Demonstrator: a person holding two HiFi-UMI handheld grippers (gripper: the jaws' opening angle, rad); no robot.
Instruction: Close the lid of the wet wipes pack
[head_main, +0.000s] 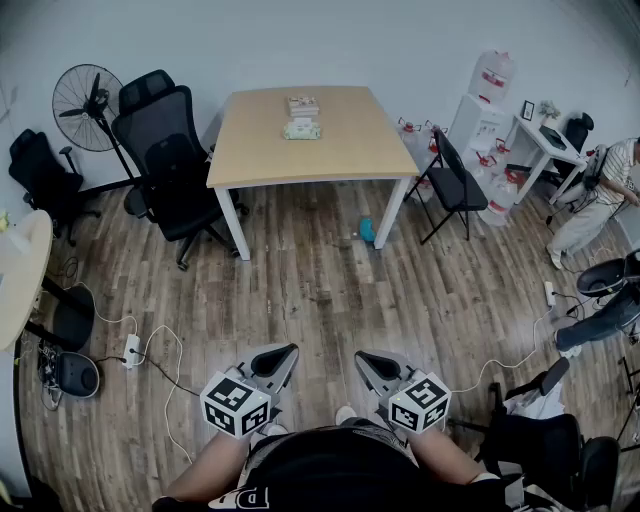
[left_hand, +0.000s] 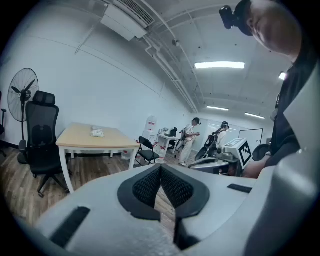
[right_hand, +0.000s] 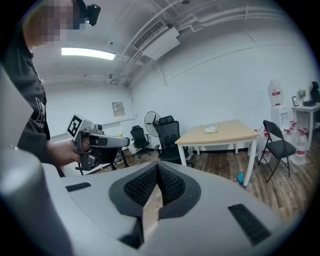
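Note:
The wet wipes pack lies on the far half of a light wooden table, with a second small pack just behind it. Whether its lid is up is too small to tell. The pack also shows far off in the left gripper view and in the right gripper view. Both grippers are held close to my body, far from the table. My left gripper is shut with nothing in it, its dark pads touching at the tips. My right gripper is likewise shut and empty, pads meeting.
A black office chair and a standing fan are left of the table. A black folding chair stands at its right, and a blue object lies by the table leg. Cables and a power strip cross the wooden floor. A person sits far right.

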